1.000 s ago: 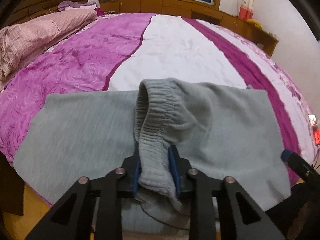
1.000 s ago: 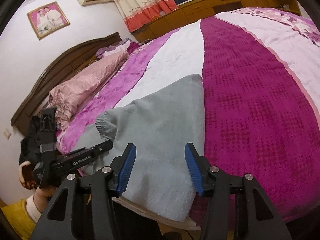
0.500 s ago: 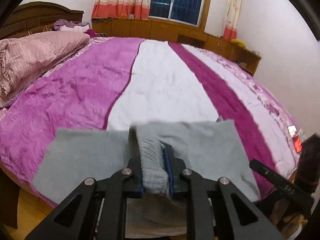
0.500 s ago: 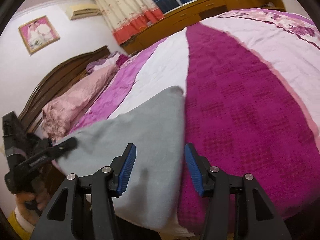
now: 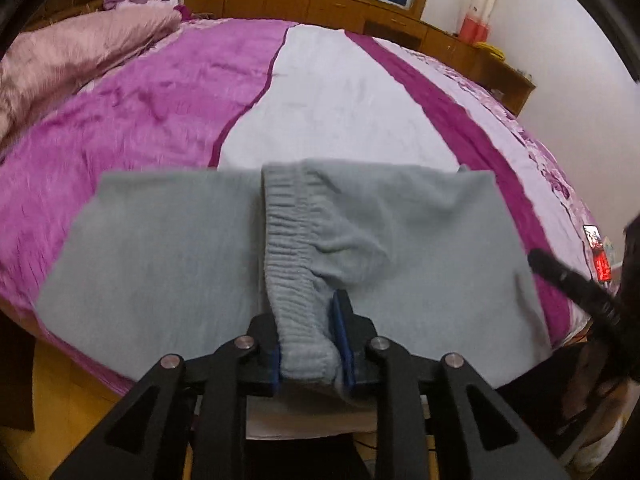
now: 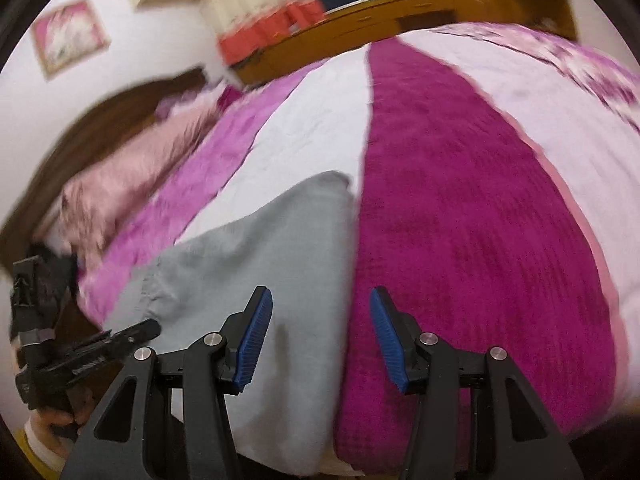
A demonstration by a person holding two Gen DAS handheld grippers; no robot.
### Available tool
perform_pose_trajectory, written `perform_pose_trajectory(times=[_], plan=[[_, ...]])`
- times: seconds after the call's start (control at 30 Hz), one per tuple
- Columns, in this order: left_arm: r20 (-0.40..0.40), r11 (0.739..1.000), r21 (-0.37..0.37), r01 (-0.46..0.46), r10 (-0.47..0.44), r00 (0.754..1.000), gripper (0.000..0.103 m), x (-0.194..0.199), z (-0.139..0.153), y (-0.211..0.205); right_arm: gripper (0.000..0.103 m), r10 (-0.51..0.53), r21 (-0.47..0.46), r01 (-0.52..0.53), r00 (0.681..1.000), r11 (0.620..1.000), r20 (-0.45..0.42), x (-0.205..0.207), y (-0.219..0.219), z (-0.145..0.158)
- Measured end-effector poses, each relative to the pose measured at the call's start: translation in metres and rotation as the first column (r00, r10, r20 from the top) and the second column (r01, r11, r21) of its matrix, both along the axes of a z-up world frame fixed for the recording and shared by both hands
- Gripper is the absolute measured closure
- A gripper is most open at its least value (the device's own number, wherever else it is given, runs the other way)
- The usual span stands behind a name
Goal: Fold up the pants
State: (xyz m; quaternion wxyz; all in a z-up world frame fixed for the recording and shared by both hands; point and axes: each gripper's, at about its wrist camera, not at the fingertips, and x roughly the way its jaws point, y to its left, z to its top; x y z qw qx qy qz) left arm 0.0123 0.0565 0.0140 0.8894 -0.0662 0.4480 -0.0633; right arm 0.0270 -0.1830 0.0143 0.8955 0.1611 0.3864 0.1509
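Sweatpants [image 5: 168, 248], grey, lie across the bed's near edge [image 5: 320, 92]; our left gripper [image 5: 310, 344] pinches their ribbed waistband [image 5: 288, 256], lifted, we judge, to carry a fold. Our right gripper [image 6: 320, 340] hovers spread at the cloth's right edge.

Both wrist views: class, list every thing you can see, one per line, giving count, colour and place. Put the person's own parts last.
pants: one, grey, flat across the near edge of the bed, elastic waistband bunched up
bedspread: one, purple, white and magenta stripes, covering the bed
pillow: one, pink, far left by the headboard
headboard: one, dark wood, left
cabinets: a row, brown, under the window
curtains: red and cream, beside the window
picture: one, pink, on the wall
left gripper: black, blue pads, clamped on the waistband
right gripper: black, blue pads, open above the pants' right edge
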Motion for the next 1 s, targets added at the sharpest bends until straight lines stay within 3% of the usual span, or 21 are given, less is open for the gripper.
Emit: perform_pose_trajectory(times=[0.07, 0.17, 0.3, 0.37, 0.47, 0.63, 0.77, 0.93, 1.0], plan=[[0.029, 1.0, -0.007, 0.004, -0.004, 1.0, 0.078, -0.004, -0.001, 0.002, 0.058, 0.079, -0.044, -0.08, 0.997, 0.996, -0.026, 0.013, 0.016, 0.006], [0.048, 1.0, 0.009, 0.006, -0.006, 0.999, 0.076, -0.009, 0.003, 0.005, 0.057, 0.174, -0.18, -0.184, 0.982, 0.966, -0.074, 0.036, 0.047, 0.017], [0.104, 0.999, -0.036, -0.019, 0.023, 0.994, 0.075, -0.024, 0.016, 0.012, 0.057, 0.257, -0.352, -0.265, 0.964, 0.898, -0.068, 0.056, 0.084, 0.037], [0.13, 0.999, -0.052, -0.015, 0.022, 0.991, 0.075, -0.026, 0.025, 0.017, 0.057, 0.302, -0.453, -0.294, 0.952, 0.841, -0.056, 0.059, 0.101, 0.048], [0.145, 0.997, -0.079, -0.01, 0.021, 0.989, 0.075, -0.026, 0.03, 0.022, 0.058, 0.381, -0.478, -0.37, 0.921, 0.797, -0.08, 0.068, 0.122, 0.058], [0.08, 0.987, -0.16, -0.022, 0.035, 0.996, 0.075, -0.018, 0.015, 0.032, 0.057, 0.547, -0.423, -0.566, 0.818, 0.707, -0.18, 0.09, 0.17, 0.055], [0.049, 0.972, -0.23, -0.05, 0.062, 0.997, 0.075, -0.017, 0.002, 0.042, 0.057, 0.625, -0.459, -0.664, 0.735, 0.59, -0.261, 0.105, 0.206, 0.039], [0.042, 0.975, -0.216, -0.043, 0.053, 0.998, 0.07, -0.014, -0.003, 0.043, 0.057, 0.7, -0.442, -0.785, 0.603, 0.434, -0.383, 0.115, 0.232, 0.01], [0.035, 0.979, -0.201, -0.041, 0.049, 0.998, 0.07, -0.012, -0.007, 0.042, 0.057, 0.707, -0.45, -0.805, 0.572, 0.387, -0.415, 0.117, 0.236, -0.002]])
